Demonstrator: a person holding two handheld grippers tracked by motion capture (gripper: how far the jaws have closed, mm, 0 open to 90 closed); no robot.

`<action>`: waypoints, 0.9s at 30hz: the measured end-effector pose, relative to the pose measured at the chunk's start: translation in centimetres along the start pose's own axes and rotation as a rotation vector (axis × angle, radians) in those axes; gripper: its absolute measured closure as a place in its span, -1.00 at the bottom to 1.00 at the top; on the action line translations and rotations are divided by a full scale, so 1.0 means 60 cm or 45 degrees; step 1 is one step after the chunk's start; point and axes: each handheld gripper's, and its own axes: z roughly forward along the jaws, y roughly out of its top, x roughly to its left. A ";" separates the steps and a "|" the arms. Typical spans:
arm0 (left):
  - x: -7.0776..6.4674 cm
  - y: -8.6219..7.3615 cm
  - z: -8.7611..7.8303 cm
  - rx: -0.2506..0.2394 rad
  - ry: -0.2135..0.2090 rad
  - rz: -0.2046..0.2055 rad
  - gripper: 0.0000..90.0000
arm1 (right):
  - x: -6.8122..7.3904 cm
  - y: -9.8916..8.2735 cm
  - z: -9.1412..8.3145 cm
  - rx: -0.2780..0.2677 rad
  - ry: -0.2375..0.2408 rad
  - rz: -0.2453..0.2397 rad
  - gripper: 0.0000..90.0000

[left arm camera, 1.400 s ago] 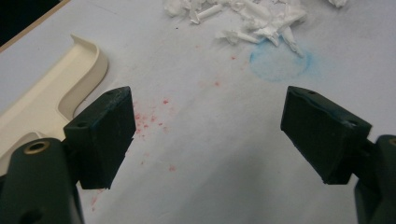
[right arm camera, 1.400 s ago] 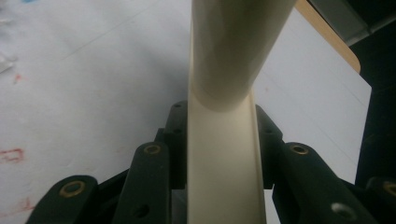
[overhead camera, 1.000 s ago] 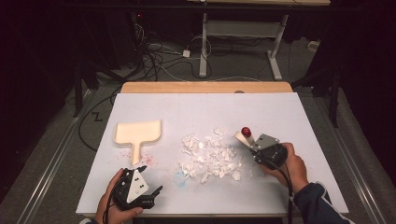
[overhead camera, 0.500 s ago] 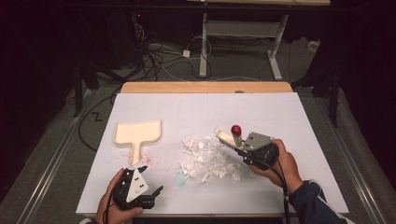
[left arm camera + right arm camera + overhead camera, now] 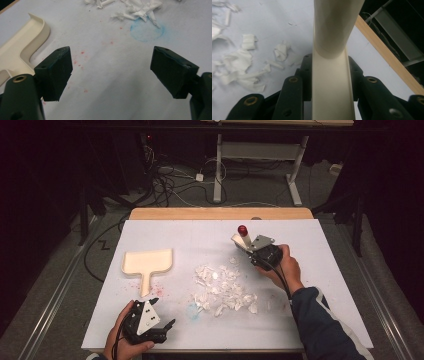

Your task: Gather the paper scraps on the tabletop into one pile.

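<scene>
My right gripper (image 5: pixel 248 247) is shut on a cream-handled tool (image 5: pixel 331 75) with a red end (image 5: pixel 242 229), held just past the far right side of a pile of white paper scraps (image 5: pixel 220 289). The handle runs straight up between the jaws, and scraps (image 5: pixel 239 60) lie to its left. A cream dustpan (image 5: pixel 147 261) lies flat at the left, handle toward me. My left gripper (image 5: pixel 164 312) rests near the front edge, open, its jaws (image 5: pixel 111 67) wide apart over bare sheet, with the dustpan (image 5: pixel 20 47) to their left.
A white sheet (image 5: pixel 310 270) covers the table; a wooden strip (image 5: pixel 220 213) shows along the far edge. A faint blue smear (image 5: pixel 147 31) and red specks (image 5: pixel 82 52) mark the sheet. Cables and a desk frame (image 5: pixel 260 155) lie on the floor beyond.
The right gripper has carried the tool from the pile's right edge away from me, toward the far side of the table. The left gripper has stayed put.
</scene>
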 end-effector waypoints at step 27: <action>-0.004 0.001 0.001 0.018 -0.008 0.007 -0.62 | 0.082 -0.007 -0.115 -0.253 0.349 -0.248 0.50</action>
